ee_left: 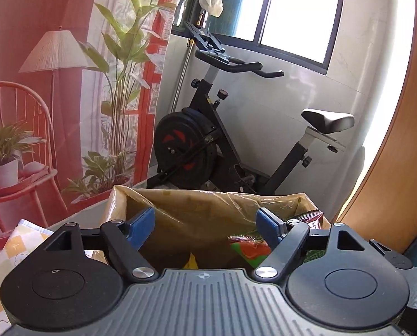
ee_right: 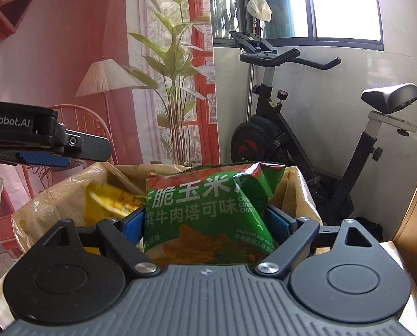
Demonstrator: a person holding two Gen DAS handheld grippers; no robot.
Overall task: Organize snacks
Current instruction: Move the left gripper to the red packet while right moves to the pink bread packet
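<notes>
Right wrist view: the green chip bag (ee_right: pixel 208 212) stands upright in the plastic-lined box (ee_right: pixel 300 193), between the spread pads of the right claw (ee_right: pixel 208 224), beside a yellow bag (ee_right: pixel 107 201). The left claw (ee_left: pixel 207 224) hangs wide apart over the same box (ee_left: pixel 197 212), empty; an exercise bike (ee_left: pixel 208 140) stands behind.

Both wrist cameras look forward, slightly downward, close over the lined box (ee_left: pixel 208 201) (probably cardboard), sharing the exercise bike (ee_right: pixel 306 128).
</notes>
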